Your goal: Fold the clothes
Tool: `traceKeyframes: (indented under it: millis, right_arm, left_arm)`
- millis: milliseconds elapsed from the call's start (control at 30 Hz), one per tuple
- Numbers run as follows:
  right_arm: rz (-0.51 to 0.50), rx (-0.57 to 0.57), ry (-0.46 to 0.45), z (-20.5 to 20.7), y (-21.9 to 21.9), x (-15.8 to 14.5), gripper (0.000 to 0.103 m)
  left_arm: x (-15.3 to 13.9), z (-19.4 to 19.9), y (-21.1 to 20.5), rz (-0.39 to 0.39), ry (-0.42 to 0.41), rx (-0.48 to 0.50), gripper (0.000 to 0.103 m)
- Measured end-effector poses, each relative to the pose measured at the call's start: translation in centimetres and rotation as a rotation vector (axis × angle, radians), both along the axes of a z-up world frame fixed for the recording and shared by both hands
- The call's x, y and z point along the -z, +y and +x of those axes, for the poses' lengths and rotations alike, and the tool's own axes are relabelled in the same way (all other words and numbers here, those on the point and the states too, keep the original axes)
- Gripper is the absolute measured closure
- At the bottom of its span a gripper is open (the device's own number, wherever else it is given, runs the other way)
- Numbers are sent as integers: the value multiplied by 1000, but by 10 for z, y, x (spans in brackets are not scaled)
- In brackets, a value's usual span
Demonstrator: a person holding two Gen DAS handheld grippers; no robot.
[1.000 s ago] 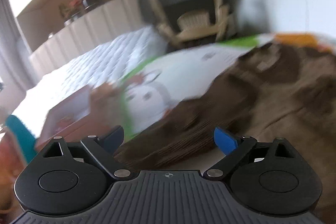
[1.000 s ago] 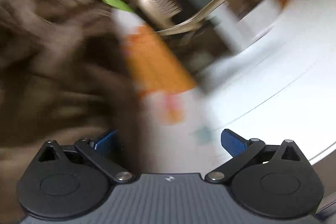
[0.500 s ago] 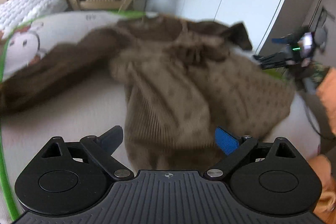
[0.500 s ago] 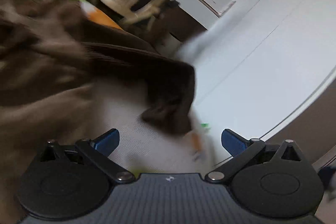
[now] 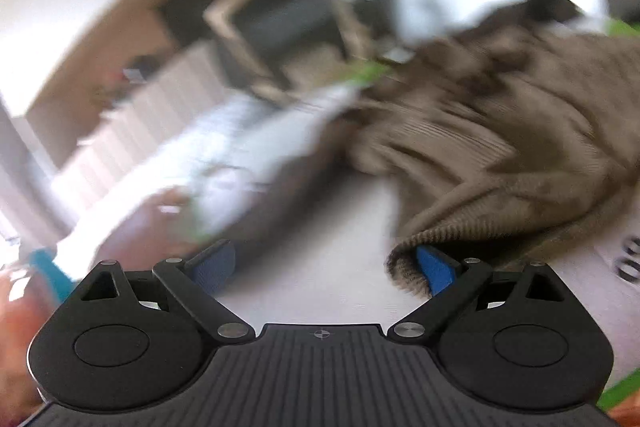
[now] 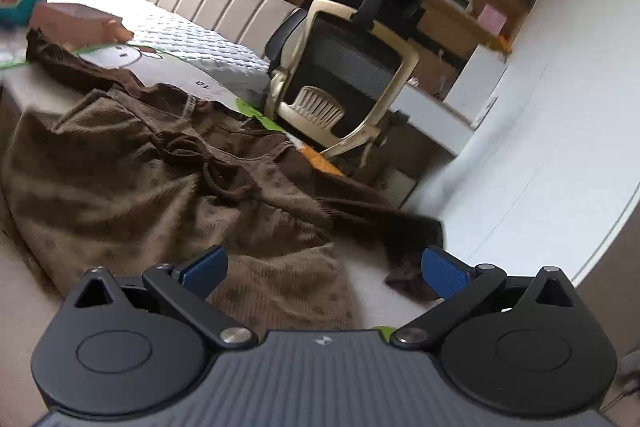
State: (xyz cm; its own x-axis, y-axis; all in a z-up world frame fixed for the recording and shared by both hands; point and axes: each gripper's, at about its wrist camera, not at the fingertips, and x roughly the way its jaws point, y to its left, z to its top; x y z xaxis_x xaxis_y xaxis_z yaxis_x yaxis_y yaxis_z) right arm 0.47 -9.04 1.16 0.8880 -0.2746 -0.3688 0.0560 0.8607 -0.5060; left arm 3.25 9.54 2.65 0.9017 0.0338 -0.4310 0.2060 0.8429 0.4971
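1. The room was a bedroom: a quilted white bed with a beige padded headboard (image 6: 224, 1) ran toward 11 o'clock in the right wrist view, with a pale printed play mat edged in green (image 6: 172, 67) as the working surface in front of it.

2. One crumpled brown ribbed-knit sweater with darker spots (image 6: 132, 179) lay spread across the mat, filling the view from 9 o'clock to centre; one dark brown sleeve (image 6: 404, 231) trailed toward 4 o'clock, near the mat's edge.

3. One black mesh office chair with a cream frame (image 6: 348, 83) stood at 12 o'clock, beyond the mat.

4. One brown cardboard box (image 6: 76, 21) sat on the bed at 10 o'clock.

5. Two grippers showed, one per view. The right gripper (image 6: 324, 265) hovered with its blue pads spread wide, over the sweater's hem, gripping nothing. The left gripper (image 5: 324, 263) was likewise spread; a ribbed edge of the sweater (image 5: 500, 155) draped against its right pad, but nothing was pinched. That view was heavily blurred.

6. Judged from this, the step in hand was the approach, before any fold: the garment looked bunched, not flat. The next move probably called for each claw to close on a hem or sleeve and draw the knit flat.
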Motion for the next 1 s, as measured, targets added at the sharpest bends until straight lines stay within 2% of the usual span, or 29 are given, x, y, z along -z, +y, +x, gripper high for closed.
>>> traceKeyframes:
  millis: [67, 167, 300, 400, 467, 600, 667, 733, 833, 867, 900, 933, 1000]
  right_arm:
    - [-25, 17, -8, -3, 0, 1, 0]
    - [1, 50, -10, -4, -8, 1, 0]
    - [62, 60, -15, 6, -16, -4, 0]
    - [164, 8, 15, 28, -21, -9, 0]
    - [300, -13, 29, 55, -31, -14, 0]
    - [591, -8, 39, 111, -57, -17, 0]
    - [665, 5, 20, 138, -66, -8, 0]
    - [650, 17, -7, 157, -69, 5, 0]
    - [660, 14, 21, 164, -71, 27, 0]
    - [677, -13, 50, 162, -70, 34, 0]
    - [694, -40, 78, 160, -69, 42, 0]
    - [698, -62, 129, 157, -65, 50, 0]
    - [729, -104, 220, 152, -57, 58, 0]
  left_arm:
    - [-14, -11, 20, -5, -64, -79, 5]
    - [-32, -25, 44, -47, -90, -115, 6]
    - [-43, -27, 48, -231, 70, 7, 5]
    - [-42, -5, 33, -414, 224, 100, 5]
    - [-37, 21, 20, -580, 324, 122, 5]
    - [-10, 96, 9, -957, 515, 75, 5]
    - [4, 135, 6, -1073, 557, 15, 5]
    - [15, 165, 5, -1079, 534, -70, 5]
    - [29, 204, 8, -1058, 478, -196, 8]
    - [31, 212, 11, -1052, 461, -221, 21]
    - [34, 220, 13, -1041, 446, -243, 40]
    - [36, 225, 17, -1033, 432, -260, 49]
    - [40, 229, 26, -1026, 407, -283, 80]
